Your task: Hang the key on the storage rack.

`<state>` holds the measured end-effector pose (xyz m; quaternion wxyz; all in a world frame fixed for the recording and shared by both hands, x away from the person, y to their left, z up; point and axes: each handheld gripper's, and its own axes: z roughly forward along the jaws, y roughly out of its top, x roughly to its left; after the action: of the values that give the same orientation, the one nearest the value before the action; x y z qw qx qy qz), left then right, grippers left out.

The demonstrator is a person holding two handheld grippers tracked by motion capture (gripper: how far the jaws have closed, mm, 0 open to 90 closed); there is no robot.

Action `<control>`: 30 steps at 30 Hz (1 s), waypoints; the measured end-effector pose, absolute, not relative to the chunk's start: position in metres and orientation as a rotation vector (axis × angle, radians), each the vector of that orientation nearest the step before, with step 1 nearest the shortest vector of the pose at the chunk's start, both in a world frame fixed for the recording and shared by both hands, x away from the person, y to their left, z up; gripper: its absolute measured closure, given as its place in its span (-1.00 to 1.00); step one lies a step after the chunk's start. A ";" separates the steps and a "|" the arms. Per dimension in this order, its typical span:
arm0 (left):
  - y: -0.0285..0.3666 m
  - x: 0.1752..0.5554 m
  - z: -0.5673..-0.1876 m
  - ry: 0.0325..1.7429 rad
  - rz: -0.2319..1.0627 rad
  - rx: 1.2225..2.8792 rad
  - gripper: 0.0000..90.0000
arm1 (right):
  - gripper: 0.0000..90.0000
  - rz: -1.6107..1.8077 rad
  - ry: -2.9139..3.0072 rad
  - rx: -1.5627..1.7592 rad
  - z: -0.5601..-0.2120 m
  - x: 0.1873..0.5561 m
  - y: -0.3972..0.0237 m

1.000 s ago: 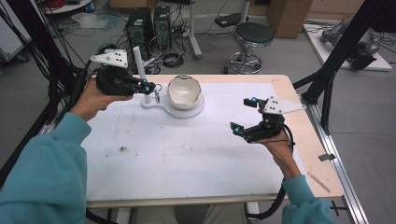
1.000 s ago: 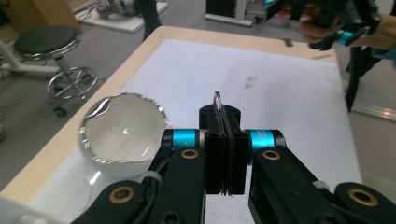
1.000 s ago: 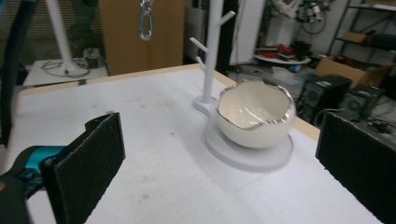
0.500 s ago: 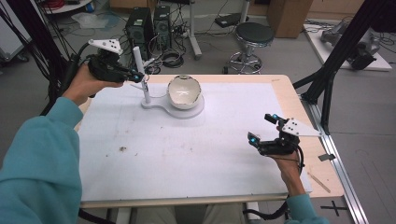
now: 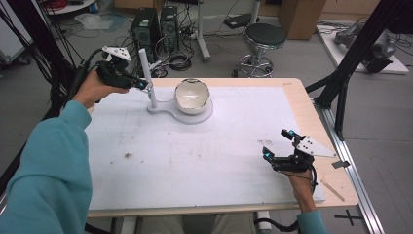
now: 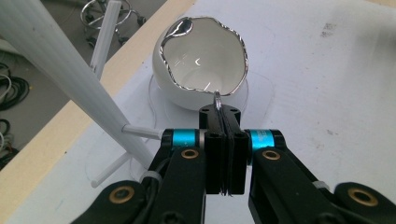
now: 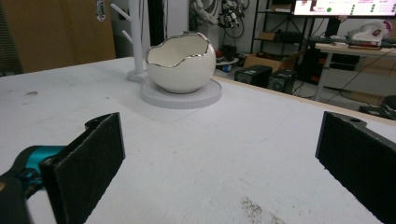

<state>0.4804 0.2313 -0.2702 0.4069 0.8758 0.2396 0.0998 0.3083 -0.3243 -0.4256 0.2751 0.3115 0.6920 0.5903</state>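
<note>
Left gripper (image 6: pixel 223 140) at the table's 11 o'clock, jaws pinching a small ring (image 6: pixel 217 99) beside the stand (image 5: pixel 146 78); hanging it seems left. Right gripper (image 5: pixel 279 145) at 4 o'clock, jaws spread, idle. Bowl (image 5: pixel 192 95) at 12.

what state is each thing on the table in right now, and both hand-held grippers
left hand-held gripper: shut on a small silver ring, beside the white stand
right hand-held gripper: open, empty, low over the table
eggshell bowl: upright on the stand's round base, looks empty
white stand: upright
</note>
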 end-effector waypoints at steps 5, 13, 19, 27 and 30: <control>0.231 0.485 -0.276 0.626 0.239 2.221 0.96 | -0.99 1.581 1.864 0.845 -0.433 0.306 -0.326; 0.237 0.492 -0.282 0.663 0.243 2.232 0.96 | -0.99 1.580 1.857 0.845 -0.439 0.305 -0.326; 0.239 0.496 -0.285 0.669 0.243 2.235 0.96 | -0.99 1.574 1.870 0.851 -0.444 0.306 -0.326; 0.241 0.502 -0.289 0.685 0.241 2.233 0.96 | -0.99 1.570 1.868 0.850 -0.446 0.306 -0.326; 0.242 0.503 -0.289 0.690 0.243 2.234 0.96 | -0.99 1.568 1.874 0.860 -0.446 0.306 -0.326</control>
<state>0.5026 0.2416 -0.2894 0.3852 0.8770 0.2710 0.0955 0.3058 -0.3256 -0.4461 0.2721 0.3196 0.6961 0.5825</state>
